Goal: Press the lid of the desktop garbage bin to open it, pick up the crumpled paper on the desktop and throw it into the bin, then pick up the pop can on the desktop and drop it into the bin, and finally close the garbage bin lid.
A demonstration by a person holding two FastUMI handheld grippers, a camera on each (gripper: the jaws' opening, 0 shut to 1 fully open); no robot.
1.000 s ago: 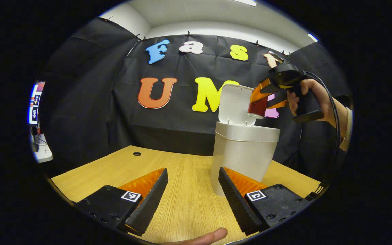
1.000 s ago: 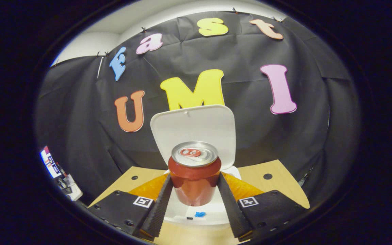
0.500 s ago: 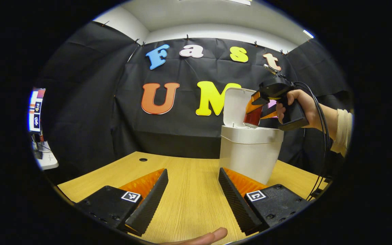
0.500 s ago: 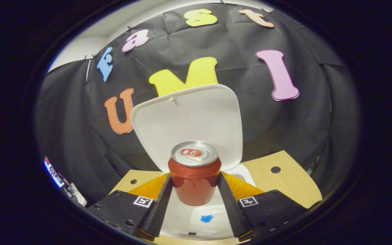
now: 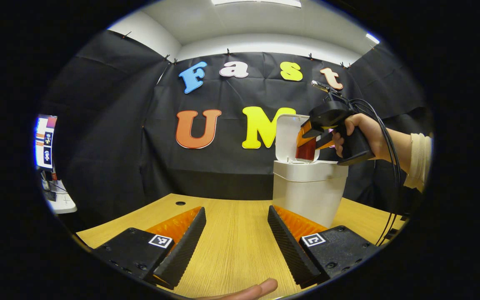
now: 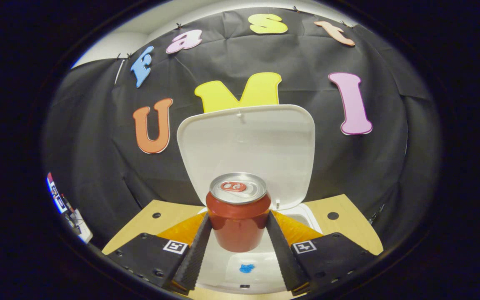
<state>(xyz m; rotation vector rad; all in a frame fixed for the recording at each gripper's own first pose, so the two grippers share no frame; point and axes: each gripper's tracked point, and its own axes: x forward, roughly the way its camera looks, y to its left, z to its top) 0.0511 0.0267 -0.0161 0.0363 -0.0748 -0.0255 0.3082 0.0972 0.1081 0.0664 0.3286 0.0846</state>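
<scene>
Your right gripper (image 6: 238,233) clamps the red pop can (image 6: 238,216) (no readable label) over the open bin (image 6: 261,266); its lid (image 6: 248,146) stands at twelve o'clock. Your left gripper (image 5: 236,237) hangs released above the table (image 5: 231,250).

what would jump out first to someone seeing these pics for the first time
The red can, clamped upright in the right claw right above the open mouth of the white bin, whose lid stands raised behind it. In the left gripper view the same claw and the hand holding it hang over the bin at the far right of the wooden desk, while the left claw waits open above bare desk.
</scene>
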